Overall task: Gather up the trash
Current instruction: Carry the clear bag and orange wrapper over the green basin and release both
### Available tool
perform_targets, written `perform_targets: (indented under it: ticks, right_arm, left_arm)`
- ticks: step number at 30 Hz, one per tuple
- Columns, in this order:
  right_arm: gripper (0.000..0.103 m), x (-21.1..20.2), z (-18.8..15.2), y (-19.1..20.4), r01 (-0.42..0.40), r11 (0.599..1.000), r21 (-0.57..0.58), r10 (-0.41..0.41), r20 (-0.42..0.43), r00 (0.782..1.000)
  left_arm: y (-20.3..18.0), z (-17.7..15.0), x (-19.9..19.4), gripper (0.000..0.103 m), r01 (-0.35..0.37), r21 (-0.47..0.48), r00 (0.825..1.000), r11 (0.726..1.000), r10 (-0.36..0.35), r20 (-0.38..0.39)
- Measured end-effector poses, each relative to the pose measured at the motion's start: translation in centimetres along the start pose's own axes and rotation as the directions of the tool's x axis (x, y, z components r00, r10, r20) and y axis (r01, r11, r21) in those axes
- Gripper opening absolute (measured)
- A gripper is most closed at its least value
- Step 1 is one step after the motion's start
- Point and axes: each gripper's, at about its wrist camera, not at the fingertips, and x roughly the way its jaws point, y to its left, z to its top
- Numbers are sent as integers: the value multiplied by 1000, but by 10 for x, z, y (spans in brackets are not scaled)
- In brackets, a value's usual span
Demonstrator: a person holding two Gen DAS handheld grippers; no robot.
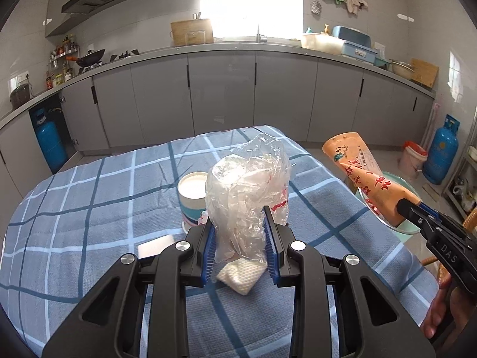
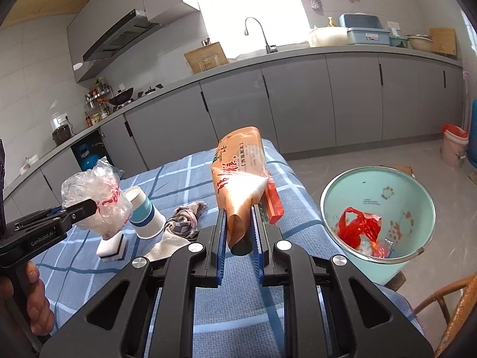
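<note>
The left gripper [image 1: 240, 223] has its ribbed blue pads closed on a crumpled, translucent plastic bag with red print [image 1: 249, 185], which stands up in glossy folds above the fingertips. Directly beneath those fingers a white, waffle-textured square sponge [image 1: 240, 277] lies on the table; just beyond the fingertips, partly hidden by the bag, stands a white paper cup with teal and blue bands [image 1: 192, 198]. The right gripper [image 2: 238, 226] is clamped on the narrow rolled end of an orange, smooth plastic food wrapper with red characters [image 2: 238, 176], which widens to a flat, open top above the fingers. Close beside the right-hand finger lies a red rectangular packet [image 2: 274, 203]; left of the fingers lie a crumpled grey checked rag [image 2: 186, 217] and a white tissue [image 2: 170, 244]. To the right of the right gripper, off the table edge, sits a round, pale mint-green bin with cartoon prints [image 2: 411, 197], holding a crinkled red plastic bag [image 2: 359, 228]. The surface is a table under a woven blue cloth with white and dark-blue checks [image 1: 89, 208]. Beyond it run matt grey cabinet doors [image 1: 220, 95] under a grey counter, with a curved tap [image 2: 259, 31] below a bright window.
</note>
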Motion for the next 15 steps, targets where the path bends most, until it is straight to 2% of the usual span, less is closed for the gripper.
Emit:
perform_targets:
  ticks: [15]
  right_arm:
    - [17,-16,1,-18,27,999,42,-29,36,999]
  left_arm:
    - [-36,10,6,29,51,74,999,996,-52,10]
